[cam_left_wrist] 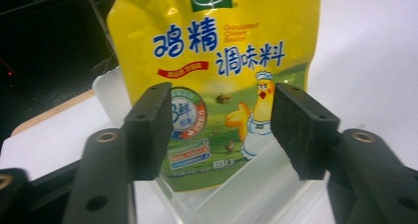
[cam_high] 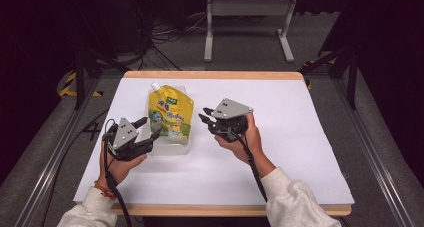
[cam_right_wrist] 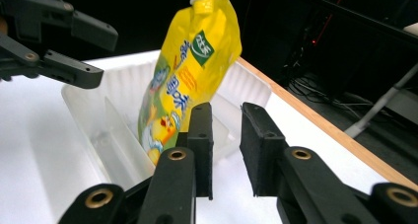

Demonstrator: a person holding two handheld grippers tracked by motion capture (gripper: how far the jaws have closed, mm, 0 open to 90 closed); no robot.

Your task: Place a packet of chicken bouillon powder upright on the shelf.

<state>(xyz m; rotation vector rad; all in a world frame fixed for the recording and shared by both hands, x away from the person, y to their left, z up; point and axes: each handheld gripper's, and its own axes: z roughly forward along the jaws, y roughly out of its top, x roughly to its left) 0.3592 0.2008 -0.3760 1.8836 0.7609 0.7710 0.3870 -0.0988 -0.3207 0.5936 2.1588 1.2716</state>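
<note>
A yellow spouted pouch [cam_high: 170,114] with a cartoon chicken leans upright in a clear plastic tray [cam_high: 170,148] left of the table's middle. My left gripper [cam_high: 149,128] sits at the tray's left front corner, open. In the left gripper view its pads [cam_left_wrist: 150,130] frame the pouch [cam_left_wrist: 217,61] without touching it. My right gripper [cam_high: 203,114] is just right of the tray, pointing at the pouch. In the right gripper view its jaws [cam_right_wrist: 226,150] stand a narrow gap apart with nothing between them. There the pouch [cam_right_wrist: 190,71] stands in the tray [cam_right_wrist: 88,120], with the left gripper [cam_right_wrist: 108,58] at top left.
A white sheet [cam_high: 290,137] covers the wooden table [cam_high: 210,75], with bare room to the right and front of the tray. Beyond the far edge are a grey metal stand [cam_high: 247,9] and cables on the floor.
</note>
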